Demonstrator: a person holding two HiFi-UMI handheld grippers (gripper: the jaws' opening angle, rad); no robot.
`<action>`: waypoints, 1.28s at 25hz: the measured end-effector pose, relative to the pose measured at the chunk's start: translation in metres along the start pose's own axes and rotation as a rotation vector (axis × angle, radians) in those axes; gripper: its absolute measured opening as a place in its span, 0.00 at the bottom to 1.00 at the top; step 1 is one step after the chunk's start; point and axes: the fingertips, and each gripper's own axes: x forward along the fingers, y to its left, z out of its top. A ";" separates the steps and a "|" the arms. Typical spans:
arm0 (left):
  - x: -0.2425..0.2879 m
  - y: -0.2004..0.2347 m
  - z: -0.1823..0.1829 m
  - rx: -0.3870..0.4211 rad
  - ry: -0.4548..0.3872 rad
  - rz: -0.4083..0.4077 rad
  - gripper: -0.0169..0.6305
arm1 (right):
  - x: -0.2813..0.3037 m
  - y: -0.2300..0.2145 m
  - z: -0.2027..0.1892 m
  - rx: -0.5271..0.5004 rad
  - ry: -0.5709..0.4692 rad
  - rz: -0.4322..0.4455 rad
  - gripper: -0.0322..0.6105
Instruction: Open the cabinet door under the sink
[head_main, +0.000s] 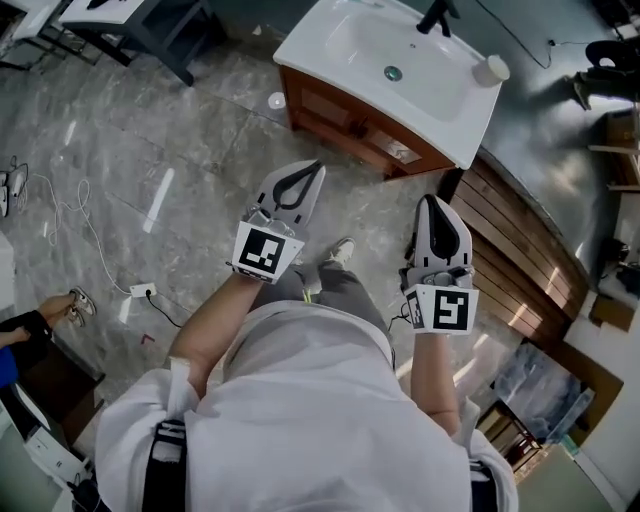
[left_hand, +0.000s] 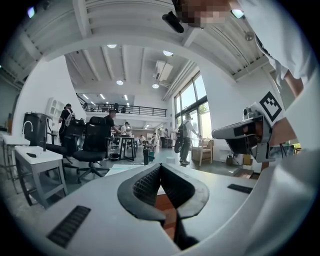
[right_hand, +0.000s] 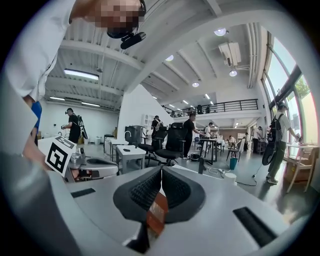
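While a person in a white shirt stands on the grey floor (head_main: 200, 130), both arms reach out in front. The left hand-held gripper (head_main: 312, 172) is clenched tight, with nothing between its jaws. The right hand-held gripper (head_main: 432, 203) is clenched too, and it holds nothing either. Both point toward the white sink (head_main: 310, 35), which has a black tap (head_main: 437, 15). The brown wooden cabinet (head_main: 350, 120) sits right under the sink, and its door (head_main: 335, 110) looks shut. Neither hand-held gripper touches the cabinet; both are well apart from it. A wooden slat deck (head_main: 520, 240) lies on the floor beside the right hand-held gripper.
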 end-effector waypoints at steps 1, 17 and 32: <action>0.006 0.001 -0.004 0.000 0.005 0.007 0.05 | 0.006 -0.004 -0.006 0.007 0.009 0.011 0.10; 0.122 0.051 -0.222 -0.058 0.086 0.013 0.11 | 0.154 -0.025 -0.205 0.027 0.087 0.076 0.10; 0.200 0.064 -0.421 -0.036 0.118 0.010 0.18 | 0.238 -0.028 -0.390 0.007 0.072 0.118 0.10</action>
